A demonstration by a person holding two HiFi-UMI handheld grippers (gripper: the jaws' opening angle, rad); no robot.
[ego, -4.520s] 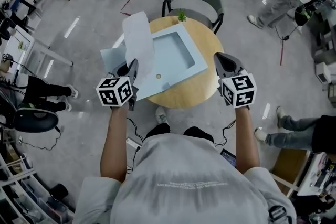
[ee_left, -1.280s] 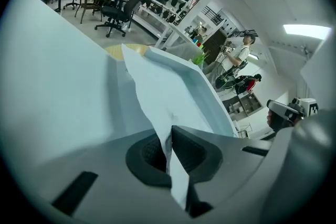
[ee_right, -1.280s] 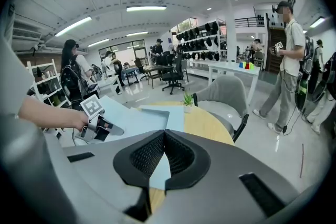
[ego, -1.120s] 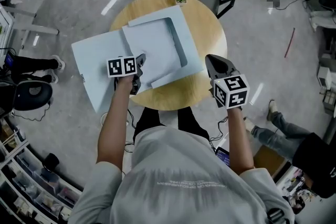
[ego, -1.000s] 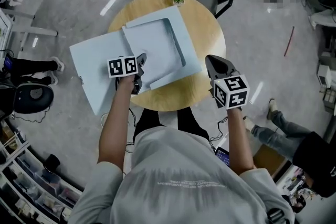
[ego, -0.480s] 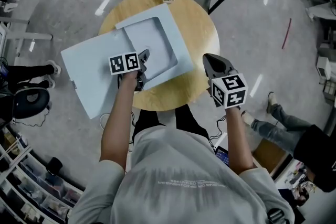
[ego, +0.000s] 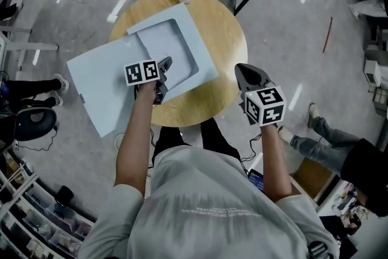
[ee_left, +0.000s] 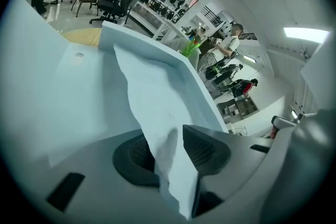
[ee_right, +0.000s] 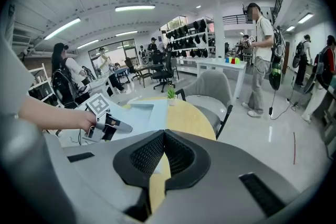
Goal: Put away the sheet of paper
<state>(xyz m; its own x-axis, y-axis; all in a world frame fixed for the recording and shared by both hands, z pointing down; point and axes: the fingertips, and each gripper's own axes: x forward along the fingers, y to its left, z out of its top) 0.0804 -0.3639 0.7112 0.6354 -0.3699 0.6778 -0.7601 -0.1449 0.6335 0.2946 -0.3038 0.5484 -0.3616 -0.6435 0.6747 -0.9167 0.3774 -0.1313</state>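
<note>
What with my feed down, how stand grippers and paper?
Left gripper jaws opening, sheet of paper between them, trailing into open blue box. Right gripper shut, empty. Nothing in the way.

Pale blue box [ee_left: 79,92], left end beyond view

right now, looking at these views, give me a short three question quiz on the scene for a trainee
1. Pick one: what is between the jaws of the left hand-held gripper? A a sheet of paper, B a pen, C nothing.
2. True or false: the right hand-held gripper grips a potted plant.
3. Short answer: what does the open light blue folder partly rest on?

Key
1. A. The jaws are opening, with the sheet of paper between them.
2. False. Its jaws are shut with nothing in them.
3. The round wooden table; one half of the folder hangs over its edge.
</note>
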